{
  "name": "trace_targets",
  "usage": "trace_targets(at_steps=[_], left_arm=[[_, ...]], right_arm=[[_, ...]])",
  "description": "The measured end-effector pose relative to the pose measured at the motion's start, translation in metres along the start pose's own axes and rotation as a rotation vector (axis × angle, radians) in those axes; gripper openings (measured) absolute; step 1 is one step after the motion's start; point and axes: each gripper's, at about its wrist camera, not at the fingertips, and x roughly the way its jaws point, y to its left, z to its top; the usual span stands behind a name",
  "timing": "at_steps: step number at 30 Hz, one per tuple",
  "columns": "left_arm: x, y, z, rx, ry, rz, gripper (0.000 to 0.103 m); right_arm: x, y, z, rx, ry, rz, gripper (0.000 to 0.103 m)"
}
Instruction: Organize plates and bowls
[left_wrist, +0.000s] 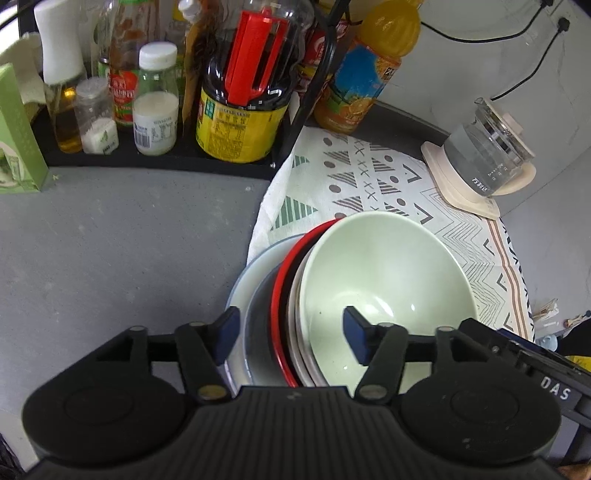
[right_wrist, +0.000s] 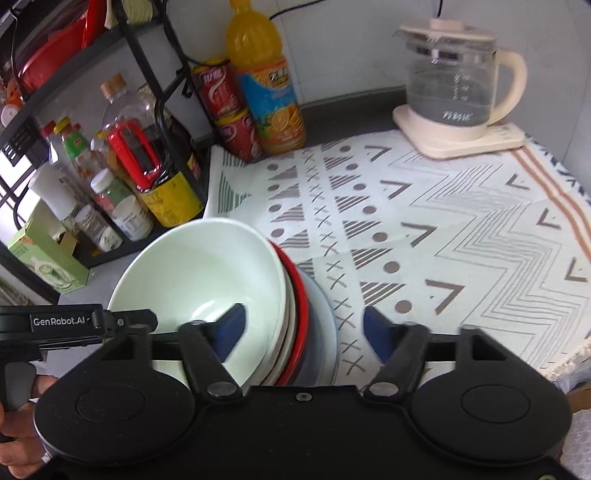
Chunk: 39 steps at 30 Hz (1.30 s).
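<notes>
Nested stack of dishes, green bowl (left_wrist: 384, 280) uppermost, sits at the patterned cloth's (right_wrist: 443, 229) edge. Left gripper (left_wrist: 291, 334) and right gripper (right_wrist: 304, 330) both stand open astride opposite rims, pads clear. Only the right view shows a hand (right_wrist: 14, 439) and the kettle's (right_wrist: 458, 77) handle.

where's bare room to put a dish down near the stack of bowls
Free: the patterned cloth between the bowl stack and the kettle; also grey counter between the stack and the bottle rack. Crowded: the rack and the bottles behind it.
</notes>
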Motion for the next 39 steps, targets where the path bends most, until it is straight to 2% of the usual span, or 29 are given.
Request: trace_targets(at_steps=[1, 3, 7, 9, 13, 18, 29, 32, 35, 39], left_arm=[[-0.003, -0.001, 0.000, 0.008, -0.007, -0.001, 0.072], [-0.009, -0.002, -0.001, 0.027, -0.020, 0.003, 0.077], [-0.020, -0.004, -0.005, 0.057, -0.038, -0.003, 0.082], [-0.026, -0.005, -0.008, 0.073, -0.047, -0.012, 0.087], [-0.036, -0.012, -0.014, 0.117, -0.072, -0.023, 0.093], [-0.049, -0.020, -0.022, 0.132, -0.088, -0.043, 0.102], [-0.085, -0.039, -0.053, 0.167, -0.140, -0.086, 0.103], [-0.101, -0.046, -0.067, 0.187, -0.171, -0.068, 0.103], [-0.117, -0.047, -0.081, 0.175, -0.161, -0.078, 0.103], [-0.138, -0.052, -0.103, 0.223, -0.185, -0.069, 0.102]], right_arm=[[-0.003, 0.000, 0.000, 0.001, -0.008, -0.005, 0.078], [-0.008, 0.000, -0.001, 0.014, -0.023, -0.015, 0.084], [-0.021, 0.002, -0.005, 0.035, -0.060, -0.035, 0.094], [-0.029, 0.002, -0.008, 0.049, -0.083, -0.050, 0.098], [-0.046, -0.001, -0.016, 0.082, -0.117, -0.067, 0.103], [-0.067, -0.007, -0.028, 0.105, -0.153, -0.088, 0.103], [-0.116, -0.025, -0.060, 0.127, -0.235, -0.153, 0.103], [-0.134, -0.031, -0.069, 0.125, -0.264, -0.161, 0.103], [-0.151, -0.036, -0.080, 0.127, -0.281, -0.166, 0.103], [-0.176, -0.041, -0.100, 0.152, -0.280, -0.166, 0.103]])
